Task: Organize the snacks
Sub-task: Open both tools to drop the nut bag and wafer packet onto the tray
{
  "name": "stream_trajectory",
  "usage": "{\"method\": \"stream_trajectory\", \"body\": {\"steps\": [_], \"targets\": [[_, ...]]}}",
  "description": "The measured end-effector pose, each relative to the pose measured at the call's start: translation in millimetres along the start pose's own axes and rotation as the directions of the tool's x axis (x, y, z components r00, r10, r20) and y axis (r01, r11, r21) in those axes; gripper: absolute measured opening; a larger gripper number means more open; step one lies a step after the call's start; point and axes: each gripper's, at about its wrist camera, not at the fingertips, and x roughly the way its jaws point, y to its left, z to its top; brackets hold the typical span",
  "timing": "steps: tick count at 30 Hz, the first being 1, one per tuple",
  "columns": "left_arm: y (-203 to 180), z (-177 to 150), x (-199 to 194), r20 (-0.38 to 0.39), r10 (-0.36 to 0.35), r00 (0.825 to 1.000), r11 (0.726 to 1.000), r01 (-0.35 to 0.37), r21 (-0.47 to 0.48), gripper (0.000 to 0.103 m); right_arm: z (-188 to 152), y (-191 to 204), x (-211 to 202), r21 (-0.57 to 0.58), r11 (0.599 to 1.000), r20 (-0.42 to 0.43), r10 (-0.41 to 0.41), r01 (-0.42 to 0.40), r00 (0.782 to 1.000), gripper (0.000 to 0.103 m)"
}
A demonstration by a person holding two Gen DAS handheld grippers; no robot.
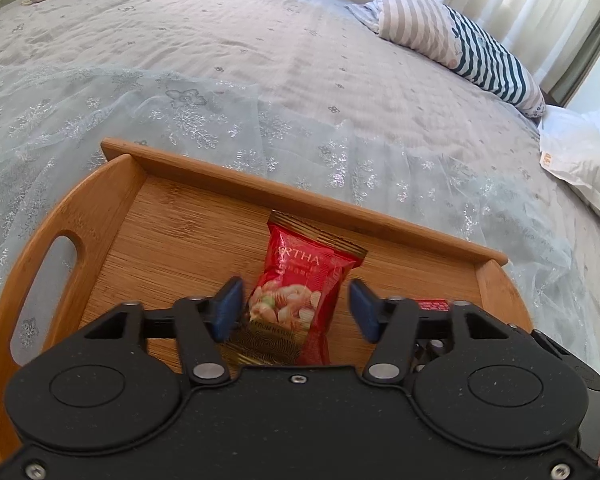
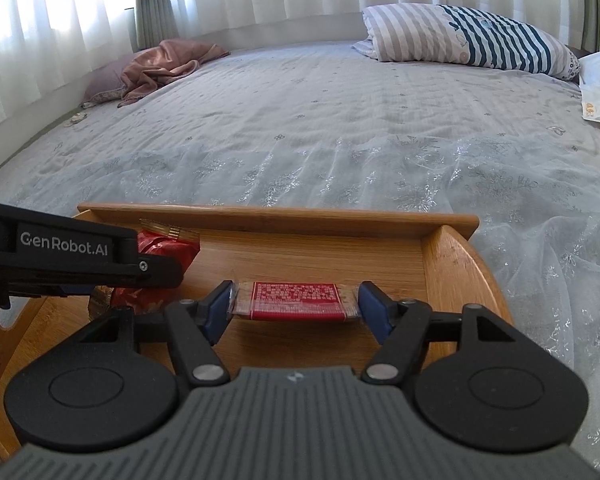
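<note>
While the bed (image 2: 300, 120) carries my wooden tray (image 1: 300, 196), I see the red snack bag (image 1: 300, 280) lying in it between my left gripper's (image 1: 296, 308) parted fingers; my right gripper (image 2: 296, 306) brackets a flat red packet (image 2: 294, 300), whether gripped or loose I cannot tell.

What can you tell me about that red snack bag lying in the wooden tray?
The red snack bag is a glossy, crinkled foil pouch with gold crimped ends, a picture of pale round snacks and gold lettering. It looks sealed and puffy. It lies flat on the floor of the wooden tray, its top end near the far wall. The left gripper straddles its lower half, jaws open: one blue pad sits close against its side, the other clearly apart.
</note>
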Motion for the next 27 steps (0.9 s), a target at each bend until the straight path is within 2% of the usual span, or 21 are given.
{"method": "stream_trajectory", "body": {"steps": [1, 3, 11, 16, 19, 27], "targets": [[-1, 0, 0, -0.006, -0.004, 1.0, 1.0, 0.004, 0.003, 0.077, 0, 0, -1, 0.006, 1.0, -0.003, 0.001, -0.001, 1.0, 0.083], [-2, -1, -3, -0.004, -0.007, 1.0, 1.0, 0.007, 0.011, 0.083, 0, -2, -3, 0.027, 1.0, -0.011, 0.006, -0.006, 1.0, 0.089], [-7, -9, -31, 0.052, -0.013, 0.999, 0.995, 0.008, 0.098, 0.092, -7, -8, -30, 0.055, 0.998, 0.015, 0.038, -0.039, 0.999, 0.093], [-2, -20, -58, 0.093, -0.037, 0.995, 0.989, 0.024, 0.143, 0.1, -14, -10, -62, 0.025, 0.998, 0.076, 0.052, -0.054, 0.996, 0.099], [0, -32, -73, 0.107, -0.055, 0.993, 0.984, 0.036, 0.172, 0.101, -20, -8, -82, -0.011, 0.997, 0.111, 0.071, -0.07, 0.991, 0.102], [4, -70, -120, 0.18, -0.101, 0.978, 0.97, 0.057, 0.236, 0.103, -41, -6, -125, -0.039, 0.993, 0.171, 0.115, -0.11, 0.979, 0.103]]}}
